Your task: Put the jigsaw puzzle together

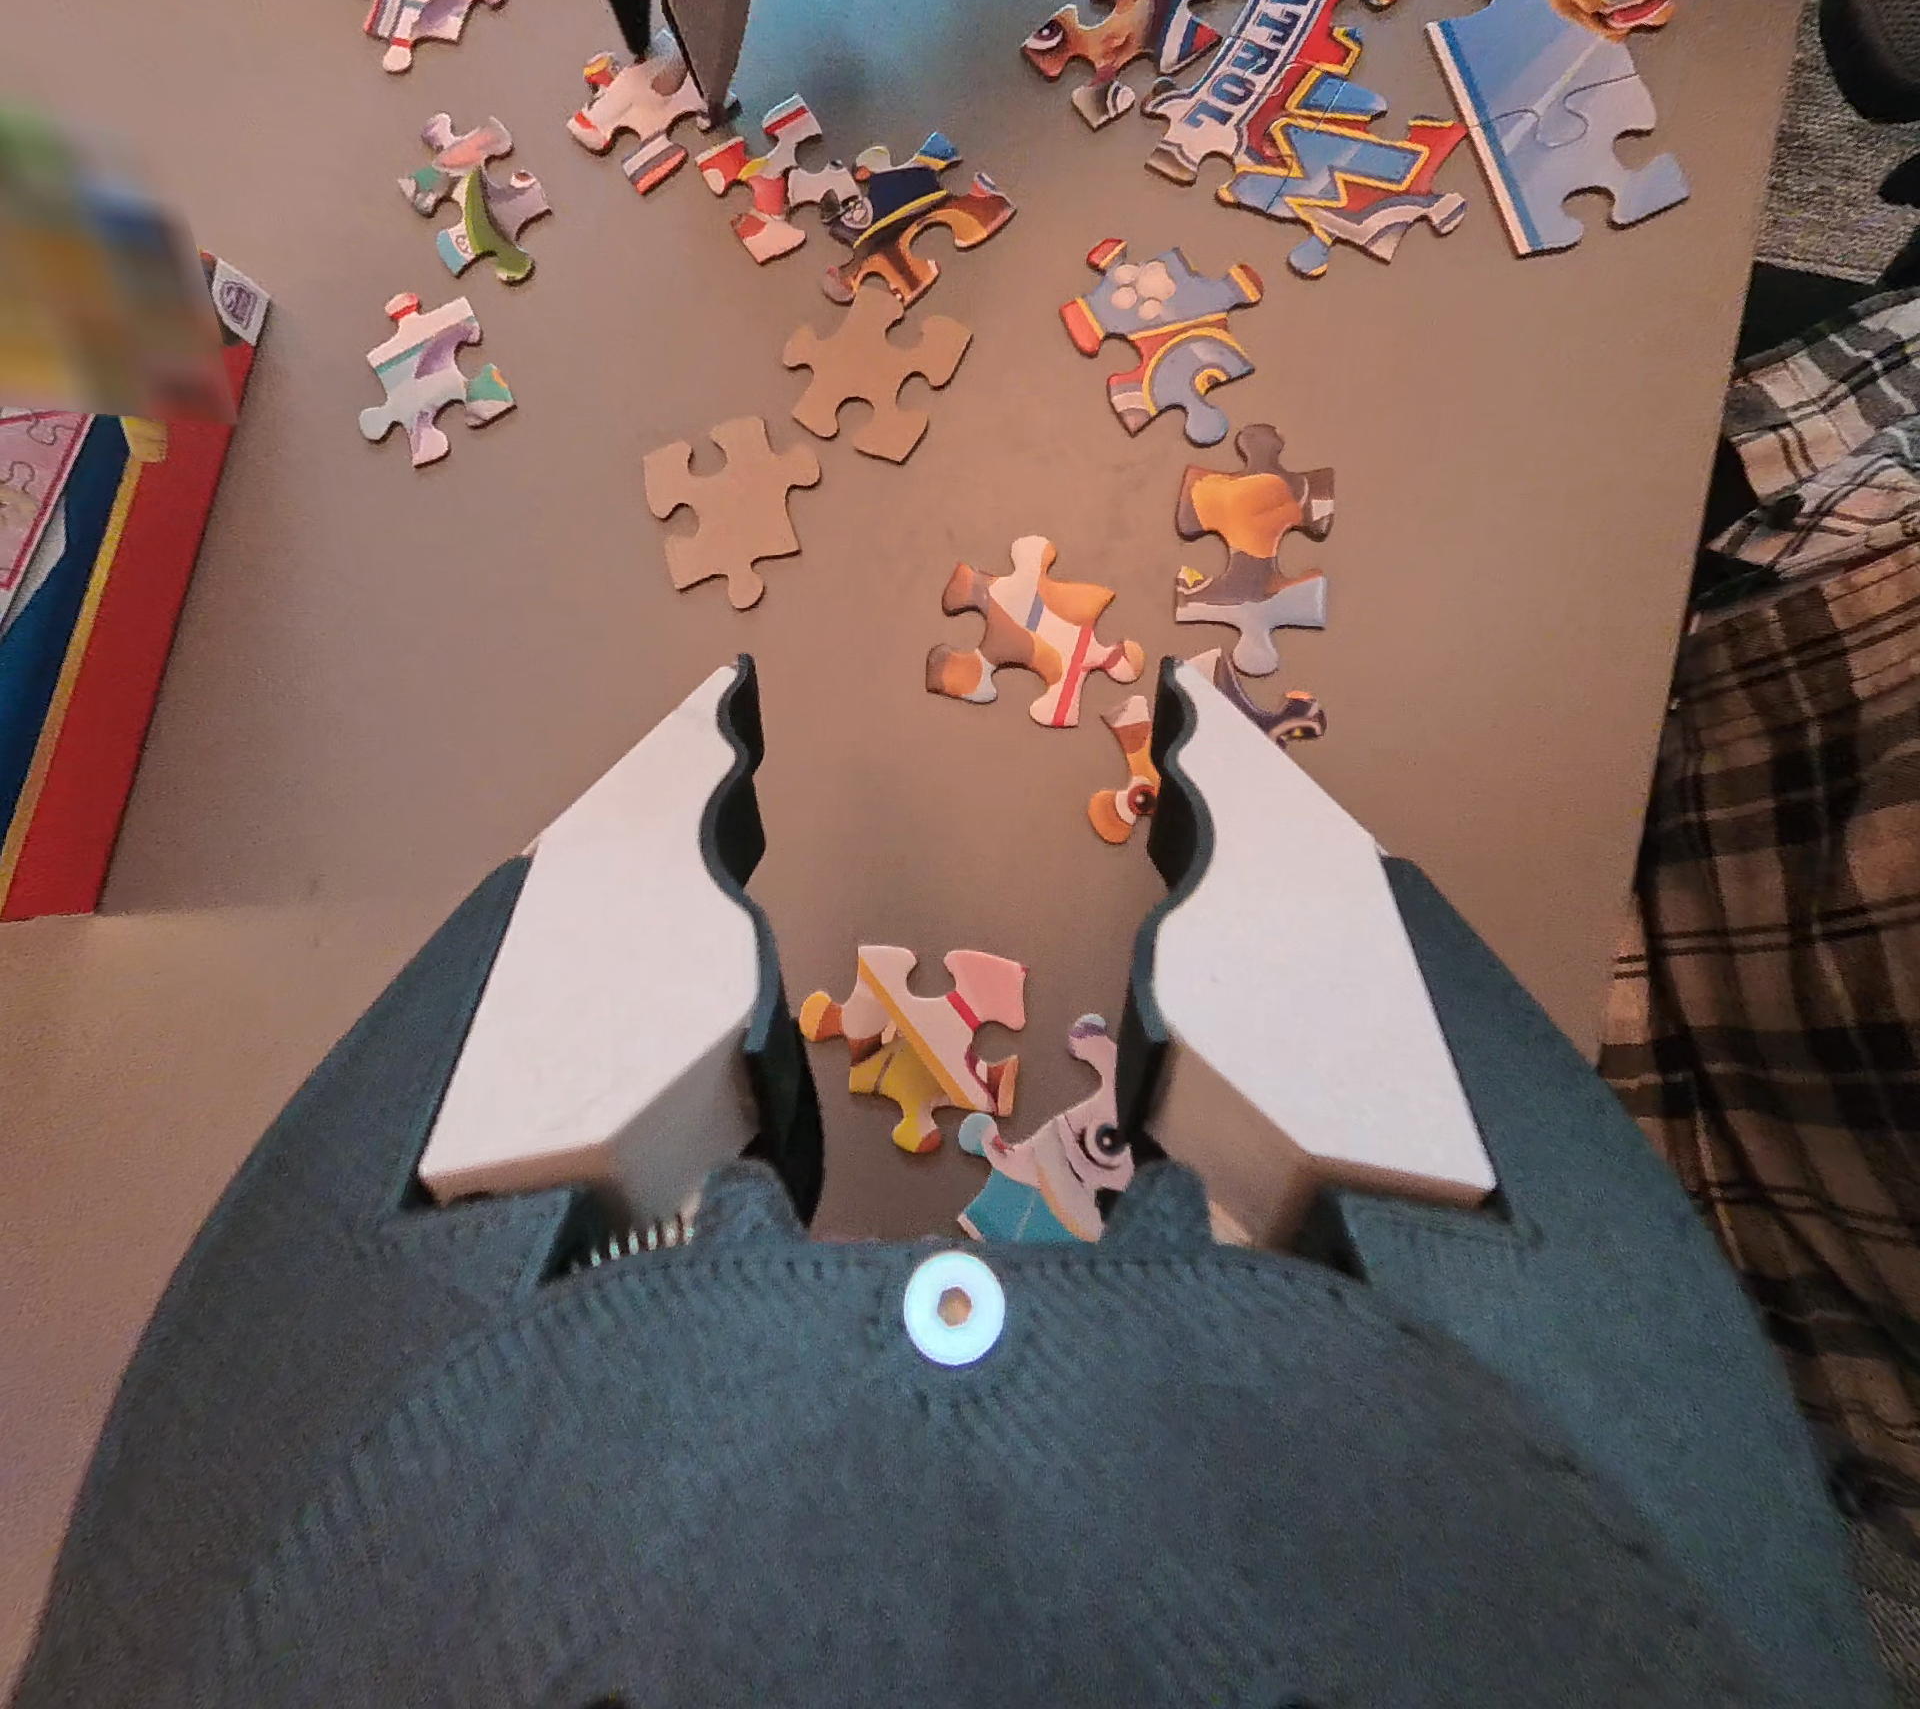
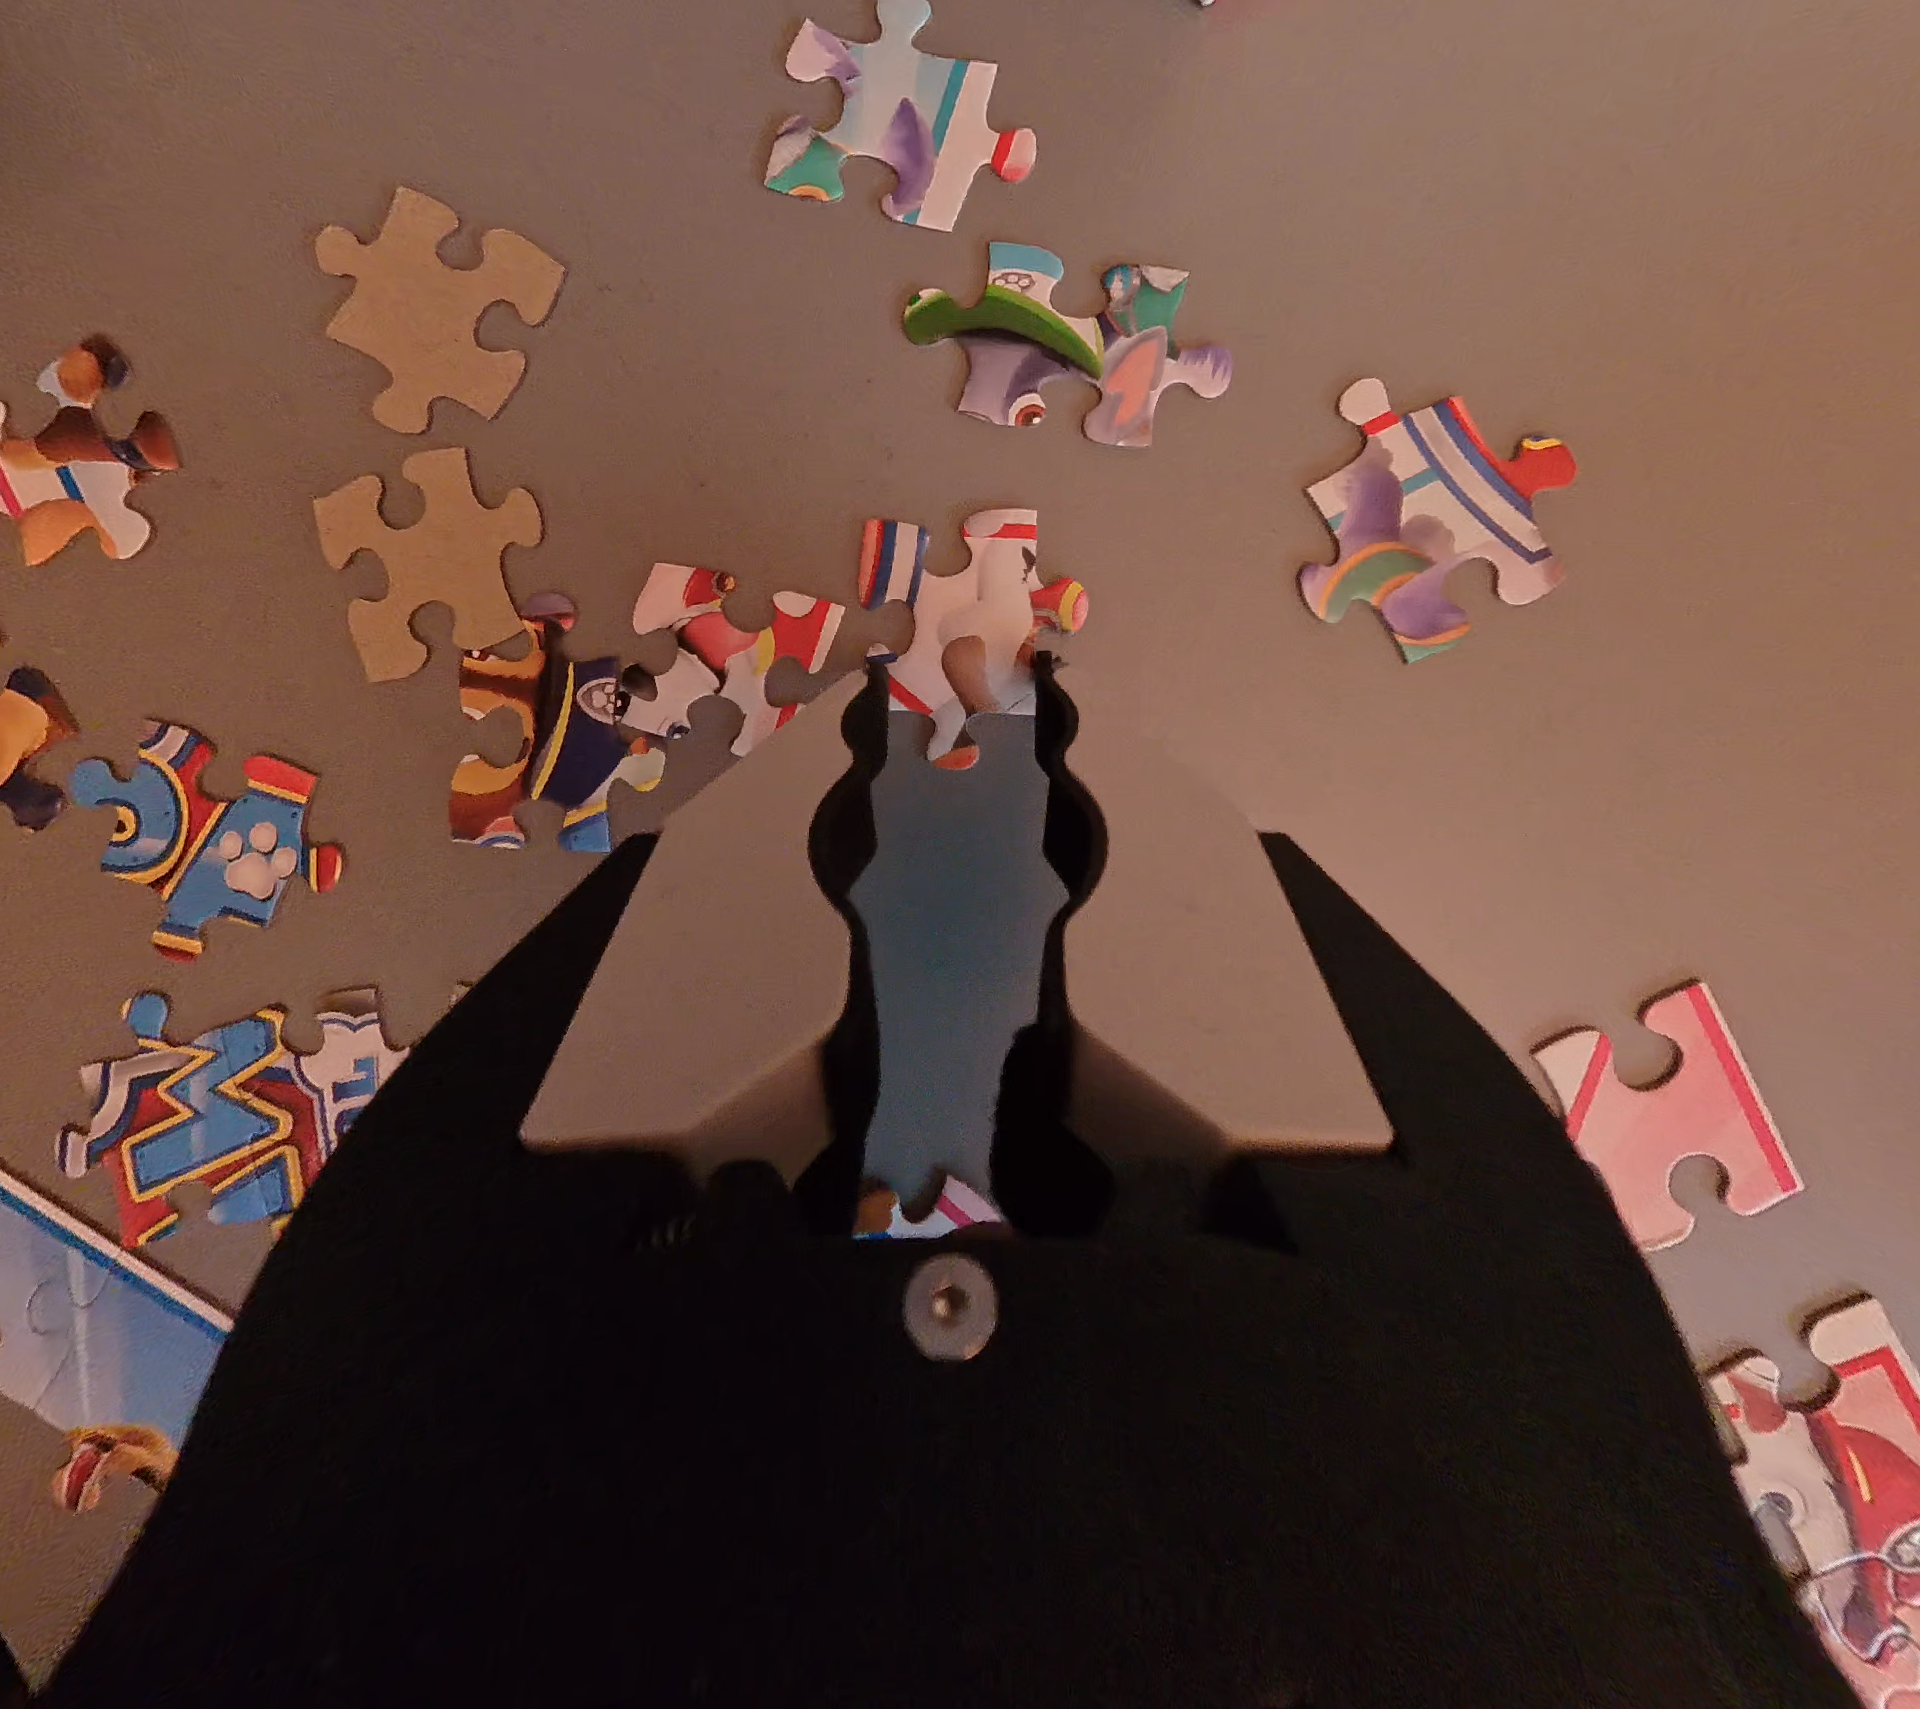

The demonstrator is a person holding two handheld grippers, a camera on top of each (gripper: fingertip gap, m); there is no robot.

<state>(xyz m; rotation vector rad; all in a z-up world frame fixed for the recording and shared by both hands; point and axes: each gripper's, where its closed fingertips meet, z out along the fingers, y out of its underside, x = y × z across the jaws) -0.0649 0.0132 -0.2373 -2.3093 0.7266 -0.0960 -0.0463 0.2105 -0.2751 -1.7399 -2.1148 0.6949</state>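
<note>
With my right gripper [image 2: 956,683] clenched on the white-and-red puzzle piece [image 2: 961,610] at twelve o'clock and my left gripper [image 1: 956,693] released and empty, I judge I'm mid-pick, needing next to align its tab with the red-and-white piece [image 2: 743,641] at nine o'clock.

grey-brown tabletop [image 1: 312,672], dim warm light

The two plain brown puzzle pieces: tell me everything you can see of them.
The two plain brown puzzle pieces lie flat on the grey table, picture side down, showing bare cardboard backs. Each has the usual knobs and sockets. They sit side by side with a slim gap, not interlocked. The second one's edge meets or slightly overlaps a dark-hatted dog piece. Neither pair of tongs touches them.
</note>
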